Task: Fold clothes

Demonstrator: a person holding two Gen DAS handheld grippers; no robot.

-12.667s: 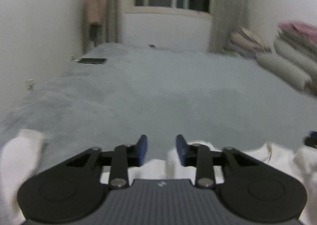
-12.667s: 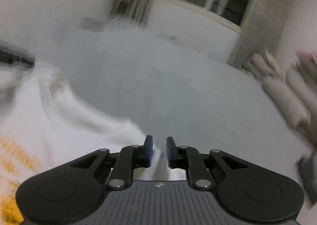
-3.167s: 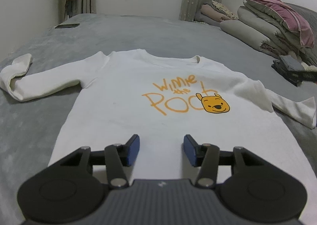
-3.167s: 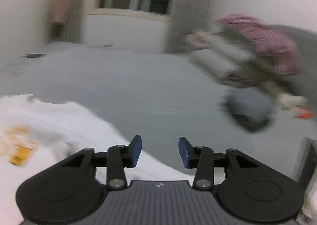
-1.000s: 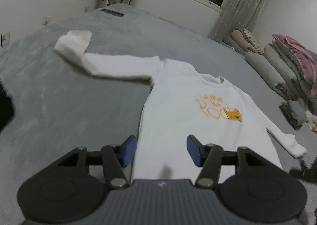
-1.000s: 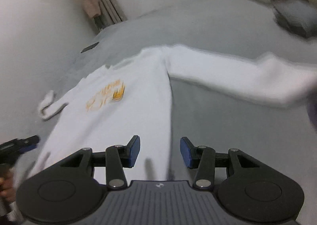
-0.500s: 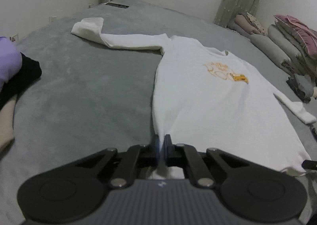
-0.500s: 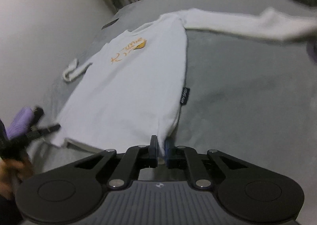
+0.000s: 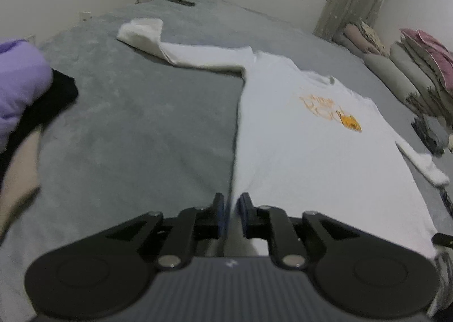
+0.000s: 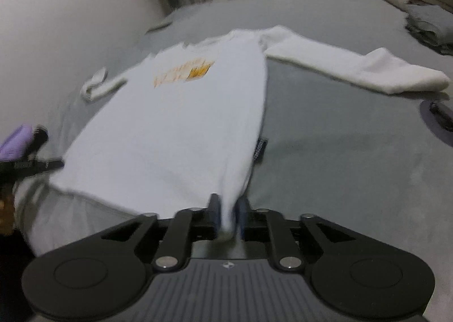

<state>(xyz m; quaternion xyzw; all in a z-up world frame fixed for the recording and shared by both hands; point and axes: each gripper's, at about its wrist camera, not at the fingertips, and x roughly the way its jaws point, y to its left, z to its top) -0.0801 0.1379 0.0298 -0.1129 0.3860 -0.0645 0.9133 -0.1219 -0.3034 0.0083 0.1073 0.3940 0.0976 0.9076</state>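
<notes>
A white long-sleeved shirt (image 9: 311, 138) with an orange print lies face up on the grey bed, sleeves spread out. My left gripper (image 9: 230, 210) is shut on the shirt's lower left hem corner. My right gripper (image 10: 226, 215) is shut on the lower right hem corner of the shirt (image 10: 175, 129), and the cloth rises a little from the bed at both corners. The left gripper also shows at the left edge of the right wrist view (image 10: 31, 164).
A pile of purple, black and beige clothes (image 9: 19, 95) lies at the left. Folded bedding and pillows (image 9: 419, 67) are stacked at the right by the wall. A dark phone (image 9: 178, 0) lies far back near the curtain.
Both grippers stay shut on the hem corners and have lifted them slightly, pulling the shirt taut. A second ago both were open above the hem.
</notes>
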